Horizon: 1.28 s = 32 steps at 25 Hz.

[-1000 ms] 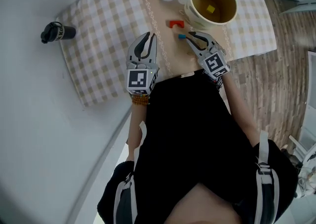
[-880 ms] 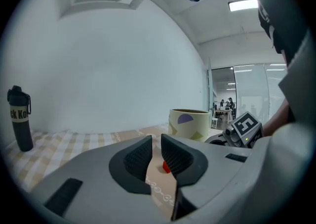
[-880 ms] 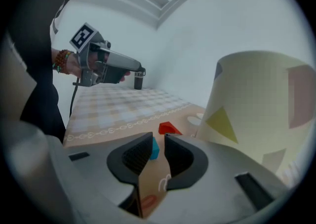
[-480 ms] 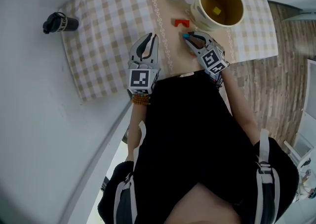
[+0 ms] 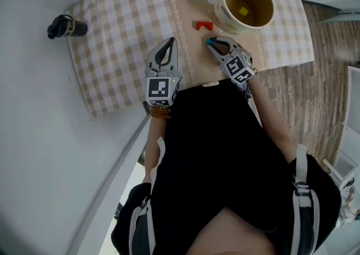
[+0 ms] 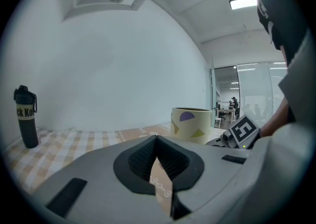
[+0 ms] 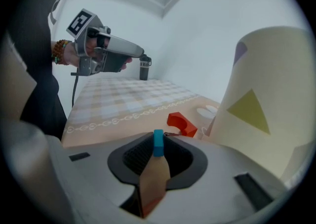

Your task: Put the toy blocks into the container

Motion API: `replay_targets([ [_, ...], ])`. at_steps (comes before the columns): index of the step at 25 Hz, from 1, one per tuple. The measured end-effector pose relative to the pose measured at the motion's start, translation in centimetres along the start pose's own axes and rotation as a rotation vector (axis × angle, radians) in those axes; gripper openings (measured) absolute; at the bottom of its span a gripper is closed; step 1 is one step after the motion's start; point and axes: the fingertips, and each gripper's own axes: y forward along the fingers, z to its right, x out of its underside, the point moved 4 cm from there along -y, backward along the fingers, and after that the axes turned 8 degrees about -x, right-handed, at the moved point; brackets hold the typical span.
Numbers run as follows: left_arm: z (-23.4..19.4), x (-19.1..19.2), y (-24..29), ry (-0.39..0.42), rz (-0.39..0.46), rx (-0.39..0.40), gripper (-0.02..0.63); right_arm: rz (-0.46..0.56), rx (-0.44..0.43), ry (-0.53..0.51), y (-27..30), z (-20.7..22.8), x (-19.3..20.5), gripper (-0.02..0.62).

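Right gripper view: blue block (image 7: 158,141) newly pinched.
Right gripper (image 7: 156,155) jaws closing on it; left gripper (image 6: 157,145) clenched empty; container (image 7: 266,94) next.

One blue block (image 5: 209,40), one red block (image 5: 202,25), one yellow block (image 5: 242,10): three total. One container (image 5: 221,16); one bottle (image 5: 66,26).

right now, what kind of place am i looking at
Probably an office or lab workroom, not a home: the left gripper view shows glass partitions with desks behind them and a ceiling light panel. The work itself is laid out on a checked tablecloth.
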Motion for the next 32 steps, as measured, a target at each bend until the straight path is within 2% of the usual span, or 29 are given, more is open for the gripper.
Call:
replay_targets([
  [6,0.5,0.5,0.2,-0.003,-0.007,0.018,0.002,0.057,0.009,0.010,-1.5,0.3,-1.9,0.071],
  [8,0.6,0.5,0.3,0.000,-0.006,0.025,0.002,0.122,0.014,0.051,-2.6,0.5,-3.7,0.071],
  [12,1.0,0.5,0.4,0.002,-0.014,0.037,0.002,0.324,0.036,0.160,-6.2,1.9,-9.2,0.071],
  [15,1.4,0.6,0.6,0.004,-0.012,0.059,0.002,0.412,0.082,0.126,-9.0,3.1,-13.0,0.071],
  [21,2.3,0.0,1.1,0.014,-0.001,0.089,0.002,0.486,0.189,0.072,-13.9,6.4,-17.4,0.071],
  [28,2.8,-0.3,1.4,0.025,0.003,0.107,0.002,0.463,0.377,0.104,-18.1,11.5,-15.7,0.071],
  [32,2.9,-0.2,1.4,0.027,-0.005,0.113,0.002,0.444,0.449,0.134,-19.4,13.1,-14.2,0.071],
])
